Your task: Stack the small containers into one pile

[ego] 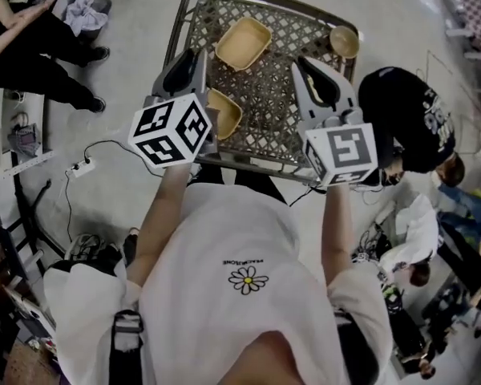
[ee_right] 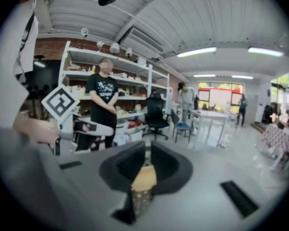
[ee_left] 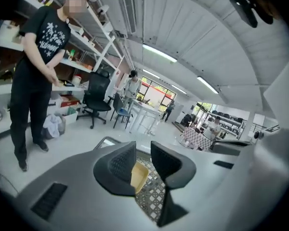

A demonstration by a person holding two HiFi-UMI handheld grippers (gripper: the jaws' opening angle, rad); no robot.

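A lattice-topped metal table [ego: 282, 95] carries three tan containers. A square one [ego: 242, 42] sits at the far middle, a small round bowl [ego: 345, 42] at the far right corner, and another square one [ego: 224, 112] at the near left. My left gripper [ego: 191, 64] hovers over that near container, open, with nothing between its pads. In the left gripper view [ee_left: 143, 149] the container [ee_left: 138, 177] shows below the gap. My right gripper [ego: 313, 69] is shut and empty above the table's right part; in its own view [ee_right: 148, 150] a tan container [ee_right: 144, 178] shows below the jaws.
A person in black [ego: 409, 119] crouches right of the table, another [ego: 32, 46] stands at the far left. A power strip and cable [ego: 80, 167] lie on the floor to the left. Shelves, an office chair [ee_left: 97, 97] and a standing person [ee_left: 38, 57] are beyond.
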